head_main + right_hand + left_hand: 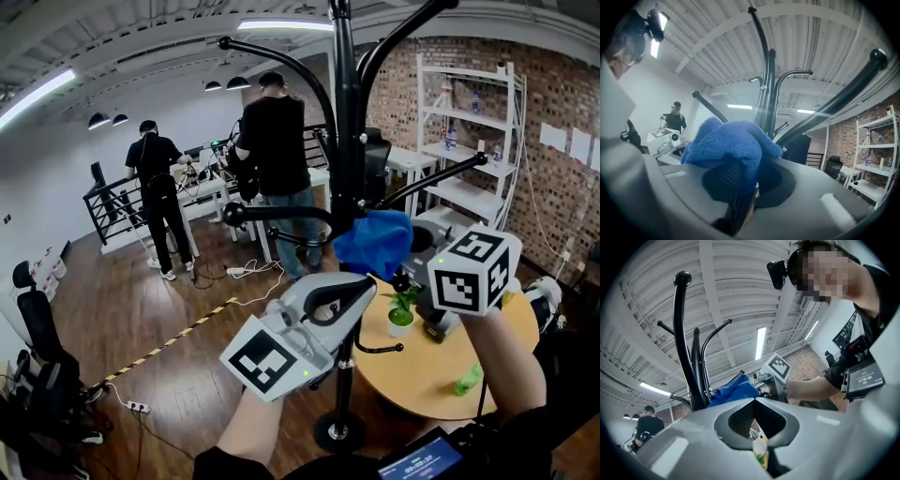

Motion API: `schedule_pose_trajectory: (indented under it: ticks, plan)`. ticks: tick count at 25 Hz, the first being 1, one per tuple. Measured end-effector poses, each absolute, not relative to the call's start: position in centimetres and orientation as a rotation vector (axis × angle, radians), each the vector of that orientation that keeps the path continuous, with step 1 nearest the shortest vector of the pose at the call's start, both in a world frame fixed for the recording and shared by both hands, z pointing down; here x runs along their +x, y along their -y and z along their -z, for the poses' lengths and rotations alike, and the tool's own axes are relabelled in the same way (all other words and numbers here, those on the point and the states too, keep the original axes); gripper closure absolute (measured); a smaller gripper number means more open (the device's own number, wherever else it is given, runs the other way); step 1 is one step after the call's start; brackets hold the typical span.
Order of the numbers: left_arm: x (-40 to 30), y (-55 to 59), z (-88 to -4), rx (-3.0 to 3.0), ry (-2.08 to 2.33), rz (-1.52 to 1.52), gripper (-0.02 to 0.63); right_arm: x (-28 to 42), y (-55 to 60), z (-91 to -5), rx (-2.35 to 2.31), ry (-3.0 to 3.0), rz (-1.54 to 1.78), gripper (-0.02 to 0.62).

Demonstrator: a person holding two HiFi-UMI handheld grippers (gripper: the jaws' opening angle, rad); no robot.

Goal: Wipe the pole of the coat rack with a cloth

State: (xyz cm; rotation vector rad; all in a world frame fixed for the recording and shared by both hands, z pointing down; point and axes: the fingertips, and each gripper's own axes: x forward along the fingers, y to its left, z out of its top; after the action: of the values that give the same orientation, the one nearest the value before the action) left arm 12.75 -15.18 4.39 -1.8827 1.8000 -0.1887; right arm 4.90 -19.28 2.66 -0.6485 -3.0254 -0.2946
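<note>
Both grippers are up at the middle of the coat rack, so the step in hand looks like the wipe itself rather than fetching anything. The right gripper (743, 192) is clamped on a bunched blue cloth (375, 242). In the head view the cloth sits against the right side of the black pole (345, 141), just below where the curved hooks (281, 214) branch off. The left gripper (367, 281) has its jaws closed with nothing between them. Its own view shows the pole off to the left of its tips, not inside them, so it is close beside the pole but not holding it. Most of the pole seems unwiped, judging only by how much of it runs down to the round base (339, 431). The next move probably calls for pressing the cloth firmly to the pole and sliding it down the shaft, working round the lower hooks. The rack may rock, since nothing steadies it. A round table (422, 370) with a small potted plant (401, 314) stands just beside the rack on the right.
</note>
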Motion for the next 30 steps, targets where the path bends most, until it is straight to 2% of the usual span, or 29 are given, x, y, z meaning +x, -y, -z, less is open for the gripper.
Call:
schedule_pose_trajectory:
  ticks: [18,25,30]
  plan:
    - [13.8,14.4,0.4,-1.826,-1.670,0.207,0.601,6.0,18.5,16.1,-0.520,3.497,0.250,0.541]
    - [14.2,14.0,1.9,-1.808,-1.665,0.206,0.601,11.6,19.4,21.5,-0.497,3.604,0.319,0.541]
    - [15.1,13.5,2.2,-1.812,-1.664,0.193,0.601,16.9,18.2,24.3,-0.654,3.717,0.321,0.541]
